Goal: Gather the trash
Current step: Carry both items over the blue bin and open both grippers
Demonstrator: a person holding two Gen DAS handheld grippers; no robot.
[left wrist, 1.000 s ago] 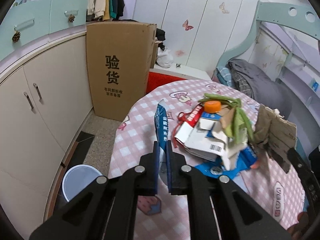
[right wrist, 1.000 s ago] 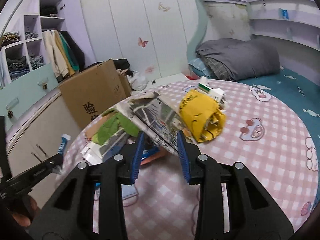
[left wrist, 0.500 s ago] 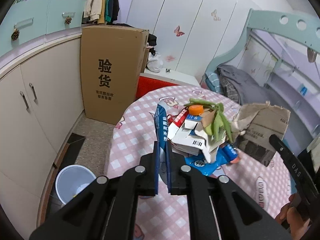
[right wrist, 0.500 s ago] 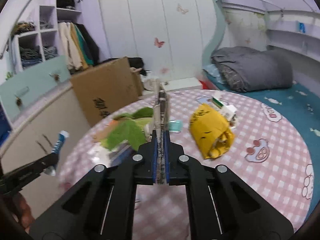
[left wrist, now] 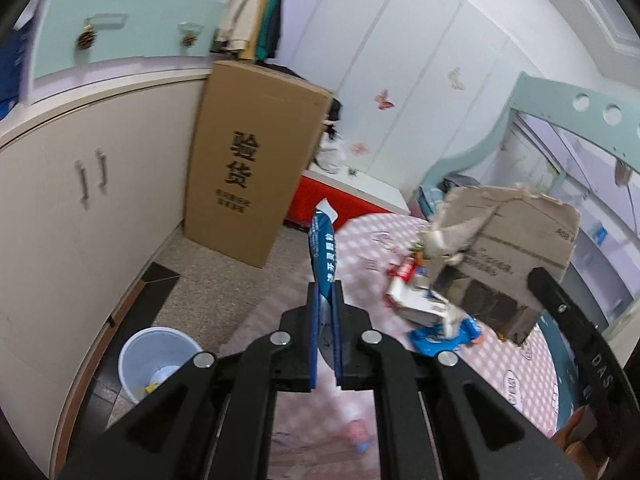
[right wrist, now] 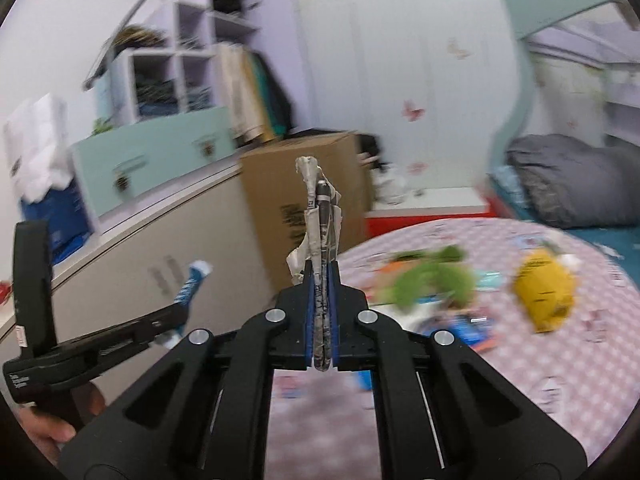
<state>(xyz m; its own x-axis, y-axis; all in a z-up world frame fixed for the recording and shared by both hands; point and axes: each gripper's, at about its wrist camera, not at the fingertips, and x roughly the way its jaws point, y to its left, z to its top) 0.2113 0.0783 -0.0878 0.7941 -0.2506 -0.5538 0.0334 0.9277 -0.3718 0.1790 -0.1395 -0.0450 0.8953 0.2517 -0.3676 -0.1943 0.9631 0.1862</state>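
My left gripper (left wrist: 325, 300) is shut on a blue wrapper (left wrist: 323, 252) and holds it above the table's left edge. My right gripper (right wrist: 322, 280) is shut on a torn cardboard piece (right wrist: 318, 232), seen edge-on; in the left wrist view the cardboard piece (left wrist: 508, 248) hangs lifted above the trash pile (left wrist: 424, 304). A white trash bin (left wrist: 154, 364) stands on the floor at lower left. The left gripper with the blue wrapper (right wrist: 192, 284) shows in the right wrist view.
A round table with a pink checked cloth (left wrist: 516, 380) holds green leaves (right wrist: 432, 280), a yellow bag (right wrist: 544, 296) and blue packets (left wrist: 444, 334). A tall cardboard box (left wrist: 252, 164) leans on beige cabinets (left wrist: 80, 208). A bed (right wrist: 572, 180) lies to the right.
Both grippers have lifted and swung left toward the cabinets, each keeping its hold. The cardboard piece has risen clear of the pile. The bin now sits nearer below the left gripper.
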